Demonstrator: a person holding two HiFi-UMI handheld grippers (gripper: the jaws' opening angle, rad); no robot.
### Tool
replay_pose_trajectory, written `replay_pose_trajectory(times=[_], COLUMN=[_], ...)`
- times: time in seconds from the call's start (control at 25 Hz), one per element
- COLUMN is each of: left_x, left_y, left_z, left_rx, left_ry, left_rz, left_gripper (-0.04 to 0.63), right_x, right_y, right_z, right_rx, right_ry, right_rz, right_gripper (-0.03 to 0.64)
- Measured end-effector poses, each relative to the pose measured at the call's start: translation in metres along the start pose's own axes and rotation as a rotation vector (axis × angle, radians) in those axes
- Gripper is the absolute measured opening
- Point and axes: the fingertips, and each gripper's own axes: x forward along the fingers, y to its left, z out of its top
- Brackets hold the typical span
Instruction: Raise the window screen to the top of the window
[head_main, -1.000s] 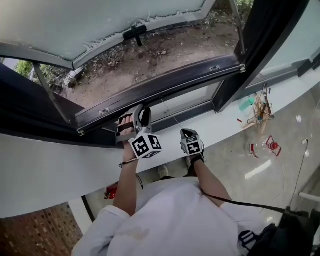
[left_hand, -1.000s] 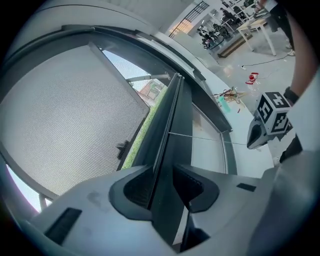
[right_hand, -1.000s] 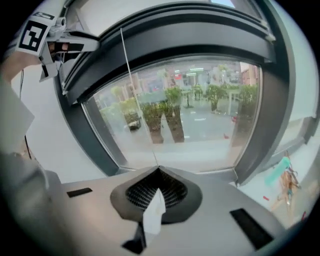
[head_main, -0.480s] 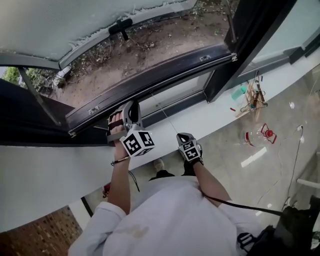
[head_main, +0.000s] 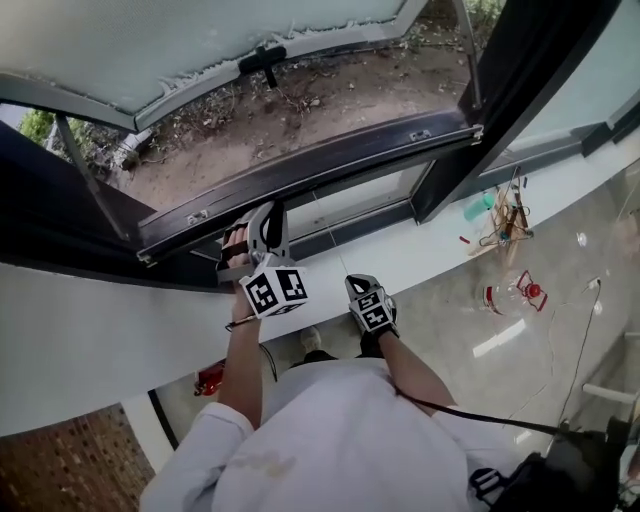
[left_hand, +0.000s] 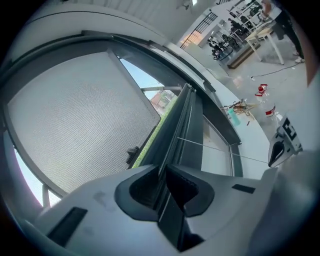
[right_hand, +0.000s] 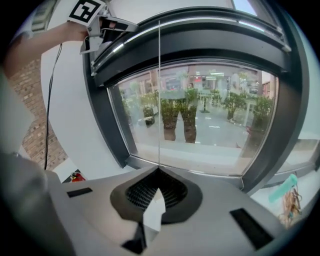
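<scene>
The window screen's dark bottom rail (head_main: 330, 165) runs slantwise across the open window, and its grey mesh (left_hand: 75, 115) spreads to the rail's left in the left gripper view. My left gripper (head_main: 265, 212) has just closed its jaws on this rail (left_hand: 172, 145), whose edge sits between the pads. A thin cord (head_main: 335, 238) drops from the rail to my right gripper (head_main: 355, 282), which is shut on the cord (right_hand: 159, 100) lower down, near the white sill. The right gripper view also shows the left gripper (right_hand: 112, 25) up on the rail.
The window sash (head_main: 150, 50) with a black handle swings outward above bare ground. A fixed glass pane (head_main: 370, 205) sits under the rail, over a white sill (head_main: 430, 245). A green bottle (head_main: 478, 208) and sticks (head_main: 508, 215) lie on the sill; a bottle (head_main: 510, 295) stands on the floor.
The left gripper's jaws have narrowed onto the rail and it stays there. The right gripper has drifted a little left and lower along the cord.
</scene>
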Motion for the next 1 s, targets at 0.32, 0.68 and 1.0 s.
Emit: replay_pose_trajectory(times=[0.32, 0.68, 1.0], left_x=[-0.023, -0.032, -0.036], left_y=[0.028, 0.019, 0.011], left_z=[0.014, -0.022, -0.031], left_rx=[-0.207, -0.814, -0.960], left_ry=[-0.111, -0.090, -0.120], left_rz=[0.077, -0.015, 0.015], left_gripper=[0.038, 0.002, 0.002], right_x=[0.008, 0.011, 0.012], right_y=[0.000, 0.000, -0.012], right_z=[0.028, 0.043, 0.043], right_rx=[-0.029, -0.243, -0.171], right_ry=[-0.053, -0.071, -0.104], right_rz=[0.009, -0.040, -0.027], right_gripper=[0.002, 0.002, 0.002])
